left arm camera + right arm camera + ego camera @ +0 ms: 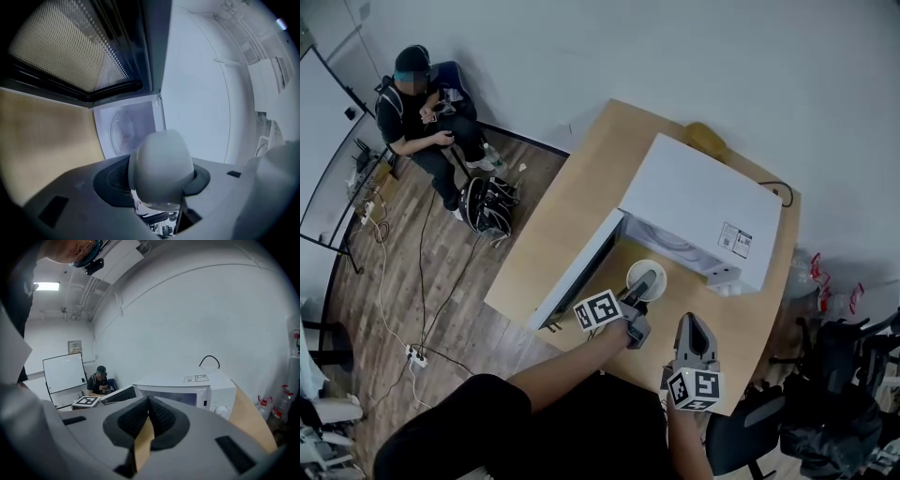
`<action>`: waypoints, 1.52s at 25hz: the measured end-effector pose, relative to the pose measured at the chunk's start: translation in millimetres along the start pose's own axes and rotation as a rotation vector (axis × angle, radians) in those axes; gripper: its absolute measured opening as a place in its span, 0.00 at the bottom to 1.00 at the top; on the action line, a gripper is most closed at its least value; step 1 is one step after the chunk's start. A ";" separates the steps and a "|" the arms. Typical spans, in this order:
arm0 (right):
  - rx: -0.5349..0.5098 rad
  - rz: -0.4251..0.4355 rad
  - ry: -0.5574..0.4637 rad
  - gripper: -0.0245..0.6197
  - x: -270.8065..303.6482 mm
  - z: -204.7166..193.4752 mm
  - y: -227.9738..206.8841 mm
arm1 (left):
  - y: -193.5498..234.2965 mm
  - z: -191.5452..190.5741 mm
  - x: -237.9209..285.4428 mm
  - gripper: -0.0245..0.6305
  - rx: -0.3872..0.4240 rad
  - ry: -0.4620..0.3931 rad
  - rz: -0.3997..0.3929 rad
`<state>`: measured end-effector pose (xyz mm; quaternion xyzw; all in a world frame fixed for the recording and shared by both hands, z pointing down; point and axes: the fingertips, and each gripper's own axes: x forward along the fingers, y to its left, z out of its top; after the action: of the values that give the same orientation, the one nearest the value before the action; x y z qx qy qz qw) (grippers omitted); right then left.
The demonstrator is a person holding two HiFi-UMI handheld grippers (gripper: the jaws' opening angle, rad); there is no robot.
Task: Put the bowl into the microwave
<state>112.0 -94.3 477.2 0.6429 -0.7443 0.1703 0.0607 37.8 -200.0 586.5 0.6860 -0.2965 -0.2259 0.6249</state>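
Observation:
In the head view a white bowl (648, 275) hangs in front of the open white microwave (703, 206), just outside its cavity. My left gripper (643, 283) is shut on the bowl's near rim. The left gripper view shows the bowl (161, 164) pinched between the jaws, with the microwave's cavity and its round turntable (123, 131) straight ahead. The meshed door (70, 51) swings out at the upper left. My right gripper (693, 324) hovers over the wooden table (581, 187) to the bowl's right. It is shut, its pads (159, 416) meeting at the tips, with nothing held.
The microwave door (577, 272) stands open toward the table's left edge. A yellowish object (705, 139) lies behind the microwave. A person (422, 103) sits at the far left beside a backpack (487, 204) on the floor. Chairs (839, 375) stand to the right.

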 end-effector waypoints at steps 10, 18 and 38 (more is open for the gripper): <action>0.075 0.025 0.048 0.13 21.9 -22.0 -34.8 | 71.0 13.6 78.9 0.37 0.071 0.023 0.114; 0.073 -0.022 0.016 0.13 25.2 -23.6 -83.6 | 81.7 25.1 124.8 0.37 0.070 0.031 0.105; -0.040 0.084 0.052 0.13 34.5 -36.9 -40.3 | 94.2 49.0 180.3 0.37 0.155 0.070 0.122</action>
<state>141.0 -119.0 529.4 0.6052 -0.7720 0.1742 0.0857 122.9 -363.7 685.1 0.7203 -0.3323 -0.1399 0.5926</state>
